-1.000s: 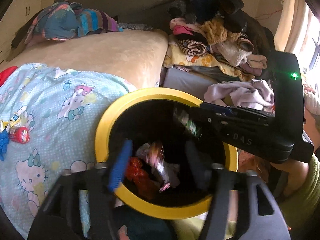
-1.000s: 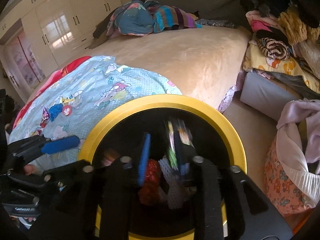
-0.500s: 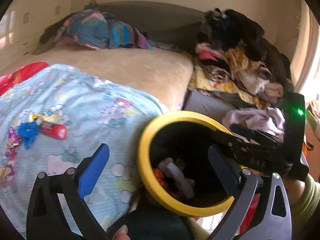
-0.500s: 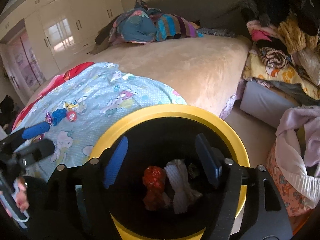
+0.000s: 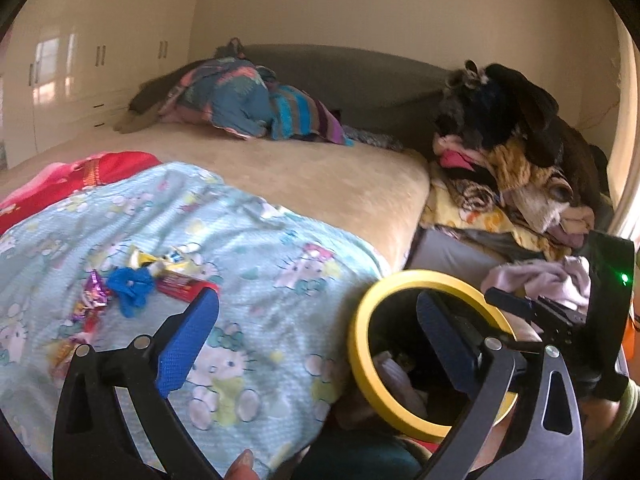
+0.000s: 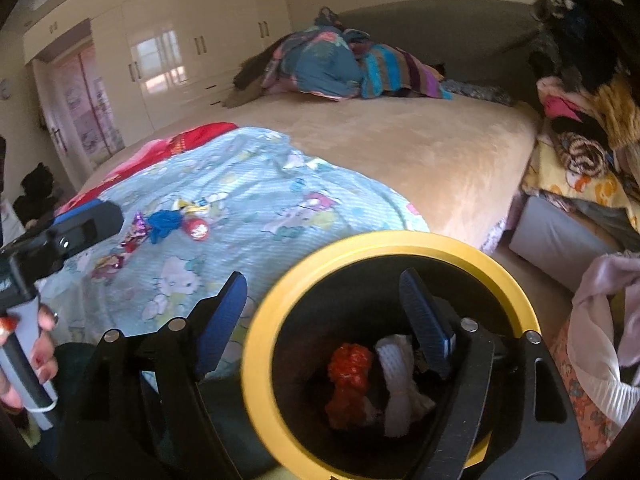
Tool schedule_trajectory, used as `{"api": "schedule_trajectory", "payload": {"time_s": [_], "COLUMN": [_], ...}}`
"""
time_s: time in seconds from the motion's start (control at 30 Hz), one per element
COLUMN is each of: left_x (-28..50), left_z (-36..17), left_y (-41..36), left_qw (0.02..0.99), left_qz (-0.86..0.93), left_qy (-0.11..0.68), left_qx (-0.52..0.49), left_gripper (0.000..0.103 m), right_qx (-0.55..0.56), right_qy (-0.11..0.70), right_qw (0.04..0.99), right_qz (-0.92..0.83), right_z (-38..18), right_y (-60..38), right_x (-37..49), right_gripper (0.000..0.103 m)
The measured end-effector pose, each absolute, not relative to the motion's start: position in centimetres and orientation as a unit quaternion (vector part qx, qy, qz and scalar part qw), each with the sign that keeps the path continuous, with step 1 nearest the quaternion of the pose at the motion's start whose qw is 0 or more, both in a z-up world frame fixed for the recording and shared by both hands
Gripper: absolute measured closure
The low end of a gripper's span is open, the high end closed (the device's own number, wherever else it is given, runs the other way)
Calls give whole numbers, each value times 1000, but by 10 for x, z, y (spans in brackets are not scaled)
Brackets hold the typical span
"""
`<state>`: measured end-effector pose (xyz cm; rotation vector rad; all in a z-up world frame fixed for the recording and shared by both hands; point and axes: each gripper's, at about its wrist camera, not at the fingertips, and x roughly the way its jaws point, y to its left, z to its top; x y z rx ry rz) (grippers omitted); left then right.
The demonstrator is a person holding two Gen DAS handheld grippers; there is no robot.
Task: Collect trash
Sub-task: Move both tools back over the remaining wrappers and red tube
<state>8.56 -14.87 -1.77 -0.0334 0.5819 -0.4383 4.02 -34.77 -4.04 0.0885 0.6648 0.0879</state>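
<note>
Cream wardrobe doors (image 6: 168,60) and a wide beige bed (image 6: 420,152) fill the room behind both tools. Over the bed's near edge the left gripper (image 5: 316,332) stands spread to its widest with nothing between its blue pads. The right gripper (image 6: 324,316) has just been opening — its jaws are apart and empty above the yellow-rimmed bin (image 6: 260,344), one finger outside the rim and one over the dark inside. At the bin's bottom lie a red crumpled wrapper (image 6: 350,376) and a white wad (image 6: 400,384). Further out, on the pale blue cartoon blanket (image 5: 260,264), loose trash is scattered — a blue scrap (image 5: 130,288), a red tube (image 5: 180,286), foil wrappers (image 5: 94,292). Piled clothes (image 5: 520,168) sit at the right.
</note>
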Motion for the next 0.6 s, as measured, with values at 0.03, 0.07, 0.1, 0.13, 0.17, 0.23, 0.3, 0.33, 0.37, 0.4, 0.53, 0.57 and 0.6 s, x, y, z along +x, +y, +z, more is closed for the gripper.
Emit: {"api": "schedule_trajectory", "payload": {"time_s": [0.03, 0.07, 0.1, 0.13, 0.17, 0.23, 0.3, 0.33, 0.37, 0.4, 0.53, 0.57, 0.6], "left_x": [86, 86, 86, 86, 88, 90, 92, 93, 93, 94, 98, 99, 100], "left_z": [-16, -15, -14, -13, -12, -11, -12, -11, -12, -12, -12, -13, -13], "left_y": [-145, -141, -138, -133, -130, -119, -110, -105, -102, -98, -78, -73, -69], "left_qw": [935, 937, 938, 940, 941, 941, 942, 944, 945, 945, 949, 950, 950], "left_qz": [-211, -207, -203, -198, -194, -188, -182, -176, -171, -168, -147, -141, -136], "left_qy": [283, 281, 280, 278, 277, 277, 277, 276, 275, 275, 274, 274, 274], "left_qx": [-20, -22, -24, -26, -27, -39, -46, -48, -48, -49, -57, -59, -62], "left_gripper": [7, 7, 7, 7, 7, 7, 7, 7, 7, 7, 7, 7, 7], "right_qx": [41, 39, 36, 33, 31, 29, 31, 32, 32, 31, 18, 13, 11], "right_qy": [324, 322, 318, 316, 315, 312, 309, 308, 306, 305, 305, 307, 308], "right_qw": [944, 944, 946, 946, 947, 947, 948, 948, 948, 948, 947, 946, 945], "right_qz": [47, 52, 56, 59, 61, 67, 75, 78, 83, 86, 100, 104, 106], "right_z": [-39, -37, -35, -33, -32, -28, -25, -24, -22, -21, -20, -21, -22], "right_y": [-344, -340, -335, -330, -327, -320, -312, -309, -305, -300, -284, -279, -276], "right_x": [40, 40, 39, 39, 39, 42, 44, 45, 47, 48, 51, 53, 55], "right_gripper": [29, 29, 28, 28, 28, 28, 28, 28, 28, 28, 28, 28, 28]}}
